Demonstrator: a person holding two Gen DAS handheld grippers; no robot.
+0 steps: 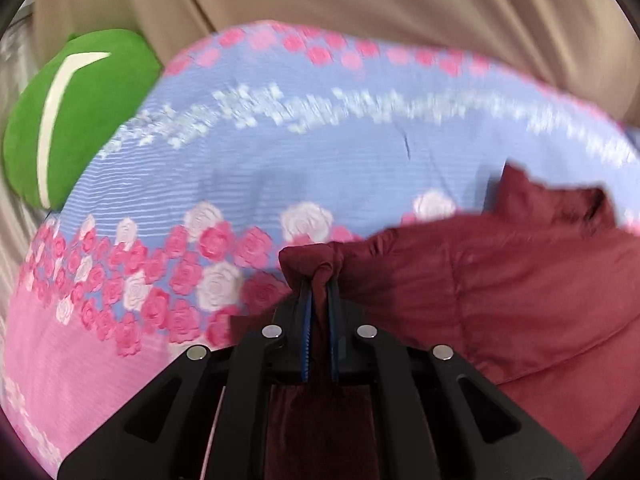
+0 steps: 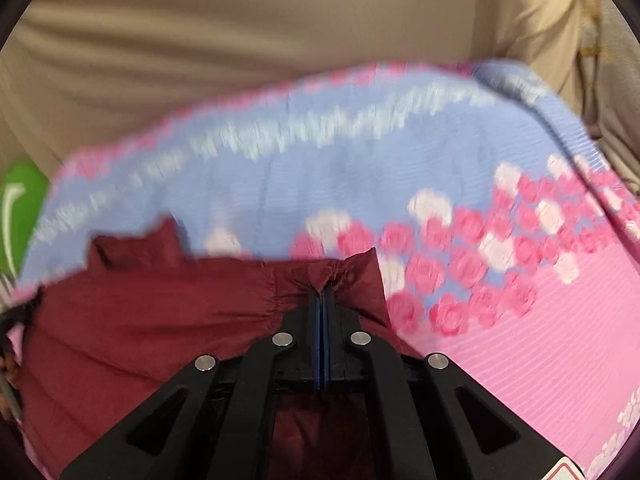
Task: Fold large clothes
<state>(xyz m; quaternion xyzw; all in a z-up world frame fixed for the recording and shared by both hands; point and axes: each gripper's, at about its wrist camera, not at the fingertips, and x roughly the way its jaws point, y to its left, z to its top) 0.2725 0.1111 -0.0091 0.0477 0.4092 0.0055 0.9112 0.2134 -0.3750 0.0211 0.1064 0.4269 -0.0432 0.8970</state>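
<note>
Folding looks barely begun: left gripper point(image 1: 320, 280) and right gripper point(image 2: 323, 286) each pinch an edge of the maroon garment point(image 1: 520, 280), which lies rumpled on the floral sheet point(image 1: 280, 160).

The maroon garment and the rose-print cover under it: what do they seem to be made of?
Maroon garment: looks like thin, matte woven cloth, possibly lightly padded; it puckers into fine gathers where the left gripper and right gripper pinch it. Rose-print cover: seems a ribbed or crinkled woven fabric, matte, with fine horizontal ridges across the print. Blur leaves both uncertain.
</note>
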